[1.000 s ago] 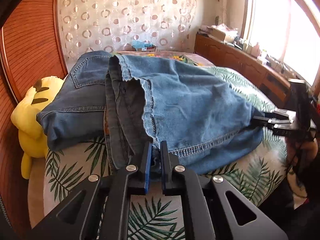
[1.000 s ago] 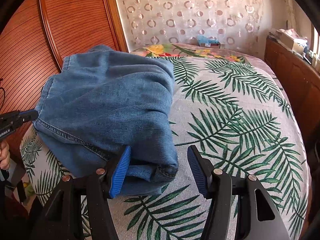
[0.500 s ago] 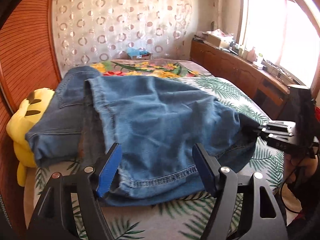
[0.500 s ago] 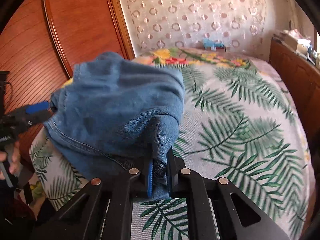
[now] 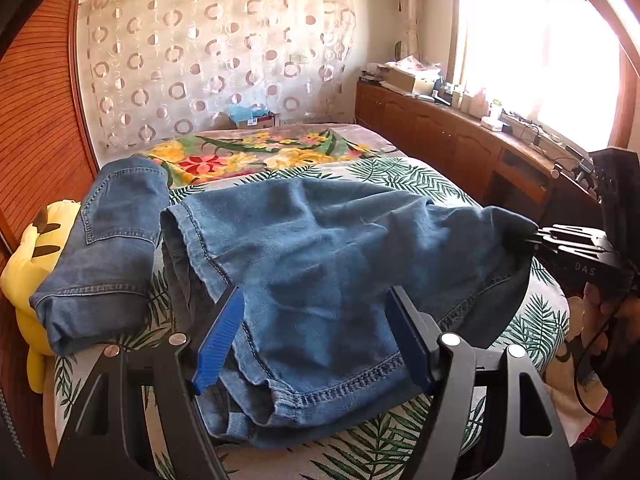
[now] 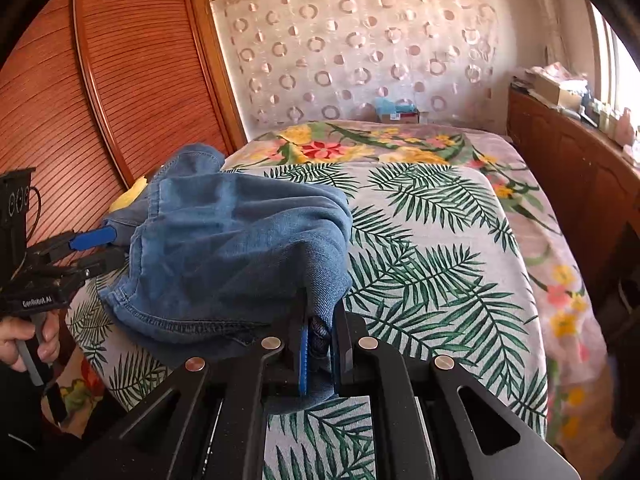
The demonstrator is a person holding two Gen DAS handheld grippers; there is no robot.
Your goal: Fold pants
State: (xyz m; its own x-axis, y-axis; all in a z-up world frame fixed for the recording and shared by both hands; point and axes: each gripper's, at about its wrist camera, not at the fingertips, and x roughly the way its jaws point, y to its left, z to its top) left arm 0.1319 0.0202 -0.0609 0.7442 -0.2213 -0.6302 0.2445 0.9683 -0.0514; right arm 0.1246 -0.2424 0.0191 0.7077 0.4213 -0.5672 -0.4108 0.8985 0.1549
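Blue jeans [image 5: 320, 272] lie partly folded on the bed, one layer doubled over the rest. My left gripper [image 5: 316, 332] is open, its blue-padded fingers spread over the jeans' near hem. My right gripper [image 6: 320, 340] is shut on a bunched corner of the jeans [image 6: 224, 248] and lifts it off the bedspread. In the left wrist view the right gripper [image 5: 536, 240] pinches the jeans' right end. In the right wrist view the left gripper [image 6: 92, 248] is open at the jeans' left edge.
The bed has a palm-leaf cover [image 6: 432, 248] with a floral blanket [image 5: 256, 152] at the far end. A yellow plush toy [image 5: 28, 264] lies against the wooden headboard [image 6: 132, 80]. A wooden cabinet [image 5: 472, 140] with clutter runs under the window.
My left gripper let go of the jeans' hem and opened wide. My right gripper closed on the jeans' corner and lifted it.
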